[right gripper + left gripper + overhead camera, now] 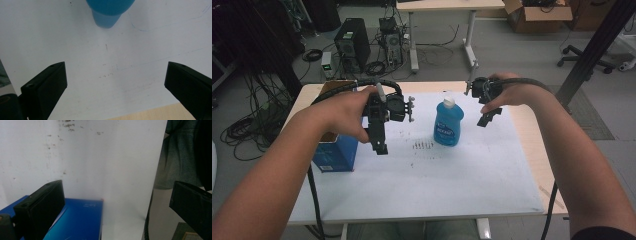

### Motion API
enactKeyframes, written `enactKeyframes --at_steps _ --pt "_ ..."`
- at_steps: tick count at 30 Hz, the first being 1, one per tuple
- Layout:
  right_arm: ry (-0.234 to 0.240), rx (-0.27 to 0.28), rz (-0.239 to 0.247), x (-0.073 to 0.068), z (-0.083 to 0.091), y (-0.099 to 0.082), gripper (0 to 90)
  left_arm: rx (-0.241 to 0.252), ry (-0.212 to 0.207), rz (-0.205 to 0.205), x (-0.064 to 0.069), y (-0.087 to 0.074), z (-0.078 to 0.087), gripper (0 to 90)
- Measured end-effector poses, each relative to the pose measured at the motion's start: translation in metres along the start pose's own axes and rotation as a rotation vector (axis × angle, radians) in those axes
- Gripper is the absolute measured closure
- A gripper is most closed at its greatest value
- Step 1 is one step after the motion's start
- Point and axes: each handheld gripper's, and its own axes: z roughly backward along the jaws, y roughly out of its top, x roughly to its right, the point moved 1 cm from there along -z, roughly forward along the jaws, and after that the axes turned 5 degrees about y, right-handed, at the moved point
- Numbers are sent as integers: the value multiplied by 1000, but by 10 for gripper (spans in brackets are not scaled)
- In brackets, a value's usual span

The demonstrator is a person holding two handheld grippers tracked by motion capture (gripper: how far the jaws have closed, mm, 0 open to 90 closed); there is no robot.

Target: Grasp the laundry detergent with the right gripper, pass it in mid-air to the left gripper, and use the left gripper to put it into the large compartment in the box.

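A blue bottle [447,124] with a white cap stands upright near the middle of the white sheet [437,175]. My left gripper [380,145] hangs above the sheet to the bottle's left, pointing down, jaws wide apart and empty. In the left gripper view a blue box [80,220] lies below between the jaws. My right gripper [484,120] is held above the sheet to the bottle's right, open and empty. The right gripper view has the bottle [107,10] at its top edge, beyond the jaws.
A blue box [334,152] with an open cardboard top stands at the table's left side, under my left forearm. The wooden table edge [532,150] runs along the right. Computers, cables and another table stand on the floor beyond.
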Motion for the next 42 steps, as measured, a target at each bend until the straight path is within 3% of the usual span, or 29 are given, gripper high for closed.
enactKeyframes --at_steps 22,28,42 --pt "18 130 -34 -10 -22 -11 50 6 2 -13 6 -2 -1 4" --pt "14 158 -37 -12 -34 -12 49 9 5 -16 6 -2 -2 4" --pt "14 297 -66 -11 -69 -12 50 12 2 -19 9 -4 -5 4"
